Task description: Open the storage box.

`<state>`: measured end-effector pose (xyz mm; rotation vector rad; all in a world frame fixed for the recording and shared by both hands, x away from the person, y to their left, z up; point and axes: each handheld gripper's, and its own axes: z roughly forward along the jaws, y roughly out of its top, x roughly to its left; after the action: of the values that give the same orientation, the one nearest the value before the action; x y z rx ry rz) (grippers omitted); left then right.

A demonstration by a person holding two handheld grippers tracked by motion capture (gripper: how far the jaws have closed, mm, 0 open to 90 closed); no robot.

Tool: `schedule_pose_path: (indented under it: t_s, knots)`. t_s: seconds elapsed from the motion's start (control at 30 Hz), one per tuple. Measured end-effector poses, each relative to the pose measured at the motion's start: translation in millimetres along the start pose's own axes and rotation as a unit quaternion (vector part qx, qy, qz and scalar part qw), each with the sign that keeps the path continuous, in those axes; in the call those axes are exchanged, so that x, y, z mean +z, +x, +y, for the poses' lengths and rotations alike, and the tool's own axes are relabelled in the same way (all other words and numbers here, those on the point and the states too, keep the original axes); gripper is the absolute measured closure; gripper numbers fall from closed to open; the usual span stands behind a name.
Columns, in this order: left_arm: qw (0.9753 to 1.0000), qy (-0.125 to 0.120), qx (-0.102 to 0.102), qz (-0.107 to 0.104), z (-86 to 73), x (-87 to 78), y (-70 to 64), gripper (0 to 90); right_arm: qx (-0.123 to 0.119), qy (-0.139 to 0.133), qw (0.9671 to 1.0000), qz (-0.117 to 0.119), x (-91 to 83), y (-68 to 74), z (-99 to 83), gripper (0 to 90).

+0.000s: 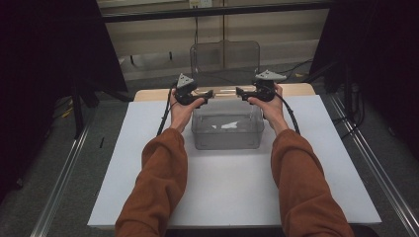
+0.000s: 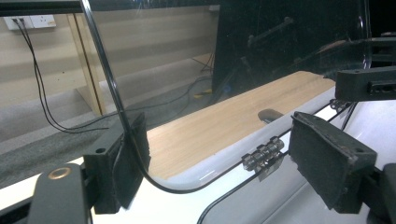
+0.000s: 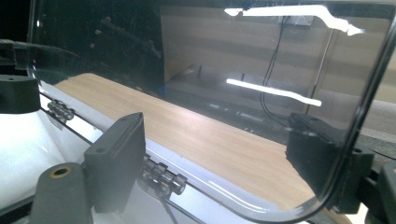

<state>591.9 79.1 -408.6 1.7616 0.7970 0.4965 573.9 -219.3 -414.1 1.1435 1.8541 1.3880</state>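
A clear plastic box (image 1: 227,132) stands at the middle back of the white mat, its hinged clear lid (image 1: 225,57) standing upright behind it. My left gripper (image 1: 209,93) is at the lid's lower left corner, my right gripper (image 1: 239,91) at its lower right corner. In the left gripper view the gripper (image 2: 224,149) is open, and the lid's curved edge (image 2: 116,100) runs just by one pad. In the right gripper view the gripper (image 3: 217,144) is open astride the lid's corner (image 3: 327,196), one jaw behind the pane. Small hinges (image 2: 264,151) join lid and box.
The white mat (image 1: 232,192) covers a wooden table (image 1: 148,94). White scraps (image 1: 228,125) lie inside the box. Dark curtains hang at both sides, metal rails (image 1: 64,177) run along the floor, and cables (image 2: 42,93) trail behind the table.
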Motion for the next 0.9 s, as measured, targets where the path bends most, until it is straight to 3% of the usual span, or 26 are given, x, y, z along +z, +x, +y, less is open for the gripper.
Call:
schedule_pose_path:
  t_s: [0.33,0.57,0.9]
  knots:
    - [0.9997,0.012,0.021,0.003,-1.9,0.2,2.1,22.8,0.003,0.003,1.0,0.006,-0.8,-2.9,-0.8,21.2]
    - [0.9999,0.012,0.009,0.0,-3.8,0.9,4.9,23.3,0.014,0.004,0.9998,0.012,0.0,-5.1,-2.9,19.2]
    - [0.9994,0.033,-0.013,-0.005,-8.3,3.8,5.7,19.2,0.045,0.005,0.9989,0.012,1.3,-9.4,-5.6,16.2]
